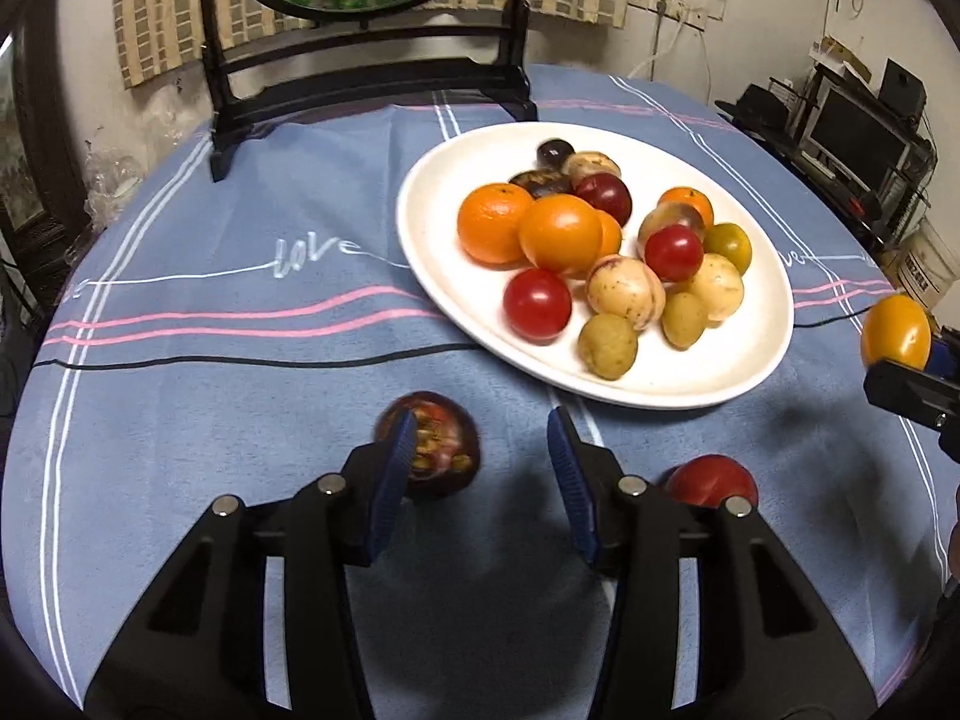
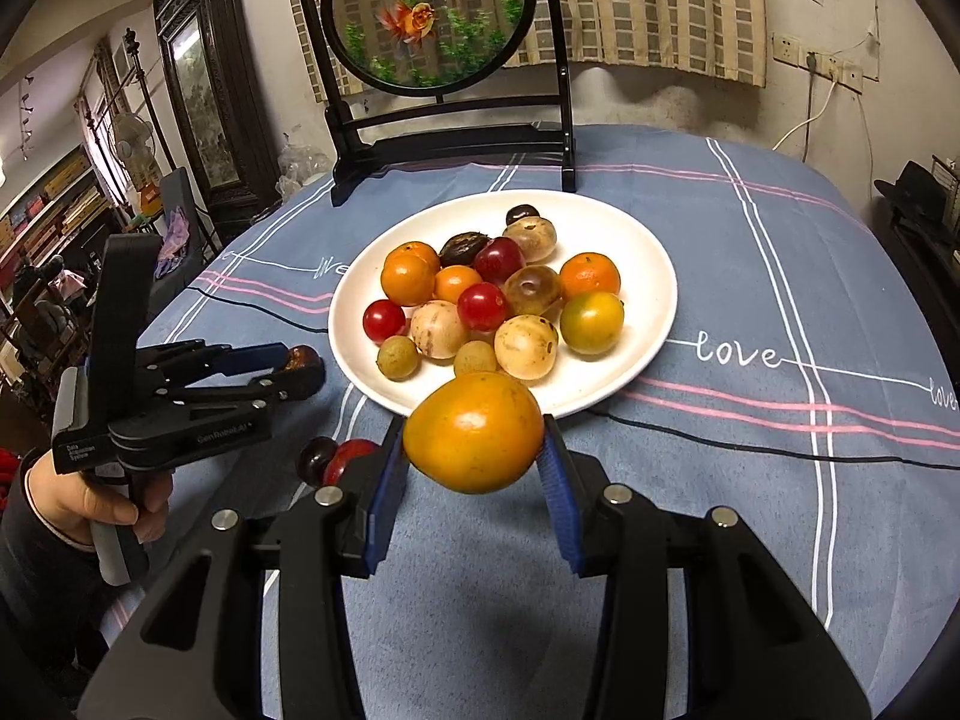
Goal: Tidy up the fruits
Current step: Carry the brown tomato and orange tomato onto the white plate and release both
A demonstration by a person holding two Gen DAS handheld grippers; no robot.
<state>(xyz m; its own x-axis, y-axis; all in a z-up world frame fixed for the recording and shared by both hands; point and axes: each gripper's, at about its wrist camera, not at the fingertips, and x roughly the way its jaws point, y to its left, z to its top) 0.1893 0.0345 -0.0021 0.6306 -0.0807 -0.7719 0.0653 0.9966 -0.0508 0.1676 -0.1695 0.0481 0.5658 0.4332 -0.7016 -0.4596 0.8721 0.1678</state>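
The right gripper [image 2: 477,459] pinches an orange fruit [image 2: 474,432] between its fingers [image 2: 384,495], above the bench [image 2: 750,480] just before the plate [image 2: 648,354]. The skin looks smooth, so it may slip and roll off.

The left gripper [image 1: 480,468] has its fingers [image 1: 393,480] spread and holds nothing. A dark fruit [image 1: 444,450] lies by the left finger, perhaps touching it; a careless closing could push it away. A red fruit [image 1: 711,480] lies outside the right finger.

both wrist cameras sit close above the table [image 1: 180,324], angled down and forward along their own claws (left view from further left); both share the white plate [image 1: 444,180] of fruit.
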